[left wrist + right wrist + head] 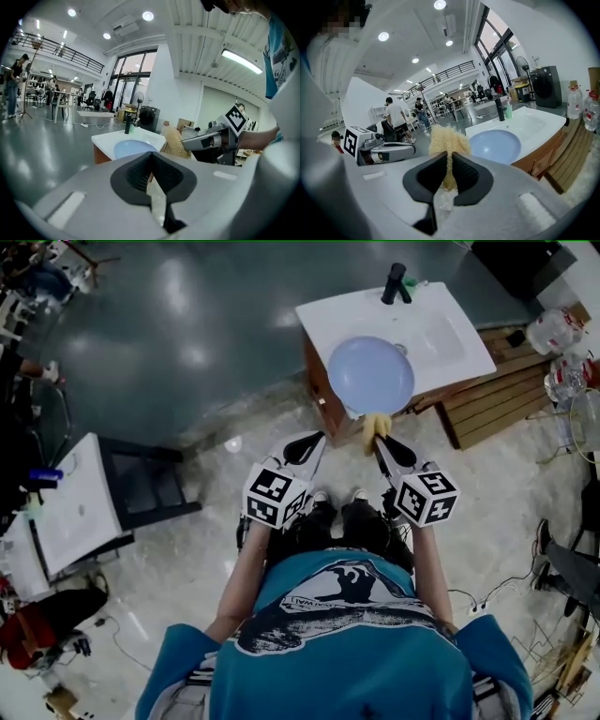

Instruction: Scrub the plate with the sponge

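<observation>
Head view: a round, pale blue plate (370,374) lies on the near part of a white rectangular washbasin top (441,310), which sits on a brown wooden cabinet (319,385). A black tap (395,283) stands at the far edge of the basin. The plate is untouched by either tool.

The right gripper (379,440) points toward the plate, its jaws clamped on a yellow, fibrous sponge (374,426). The sponge sits at the plate's near rim; whether the two touch cannot be made out. The left gripper (312,440) lies just beside the right one, level with it and short of the cabinet.

Left gripper view: the black pads of the left gripper (151,158) meet with nothing between them. Beyond them appear the plate (133,148), the sponge (174,143) and the right gripper (183,143).

Right gripper view: the jaws of the right gripper (450,161) press on the lower part of the sponge (447,139), whose frayed top rises above the pads. The plate (494,145) lies to the right of it, concave side up, and the left gripper (412,149) lies to the left.
</observation>
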`<control>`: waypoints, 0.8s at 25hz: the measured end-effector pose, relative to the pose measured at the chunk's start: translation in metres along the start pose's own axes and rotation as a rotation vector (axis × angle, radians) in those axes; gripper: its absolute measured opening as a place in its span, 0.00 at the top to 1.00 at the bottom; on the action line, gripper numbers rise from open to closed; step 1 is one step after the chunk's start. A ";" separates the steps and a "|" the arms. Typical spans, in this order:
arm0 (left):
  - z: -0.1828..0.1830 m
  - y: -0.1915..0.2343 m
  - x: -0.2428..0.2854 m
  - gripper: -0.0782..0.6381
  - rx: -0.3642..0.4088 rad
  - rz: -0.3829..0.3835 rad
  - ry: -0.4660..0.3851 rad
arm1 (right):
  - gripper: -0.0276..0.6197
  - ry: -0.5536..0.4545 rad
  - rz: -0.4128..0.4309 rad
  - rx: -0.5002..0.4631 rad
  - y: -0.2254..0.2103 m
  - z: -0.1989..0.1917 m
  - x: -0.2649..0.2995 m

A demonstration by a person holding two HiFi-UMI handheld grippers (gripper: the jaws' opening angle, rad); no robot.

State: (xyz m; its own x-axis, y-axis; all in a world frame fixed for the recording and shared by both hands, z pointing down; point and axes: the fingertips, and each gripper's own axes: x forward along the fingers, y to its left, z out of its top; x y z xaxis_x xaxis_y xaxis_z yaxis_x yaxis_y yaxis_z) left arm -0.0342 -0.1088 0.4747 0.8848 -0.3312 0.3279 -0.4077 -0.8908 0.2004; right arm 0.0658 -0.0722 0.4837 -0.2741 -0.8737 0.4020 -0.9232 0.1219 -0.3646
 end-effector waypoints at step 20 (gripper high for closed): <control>0.005 -0.080 0.014 0.87 -0.039 0.000 -0.003 | 0.91 0.086 0.087 -0.031 -0.017 -0.008 -0.046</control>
State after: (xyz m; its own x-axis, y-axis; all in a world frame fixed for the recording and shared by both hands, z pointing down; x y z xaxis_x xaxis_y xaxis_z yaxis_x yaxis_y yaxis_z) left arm 0.0114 -0.0440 0.4586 0.8853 -0.3327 0.3249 -0.4167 -0.8778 0.2364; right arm 0.0915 -0.0302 0.4784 -0.3747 -0.8158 0.4406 -0.9022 0.2114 -0.3759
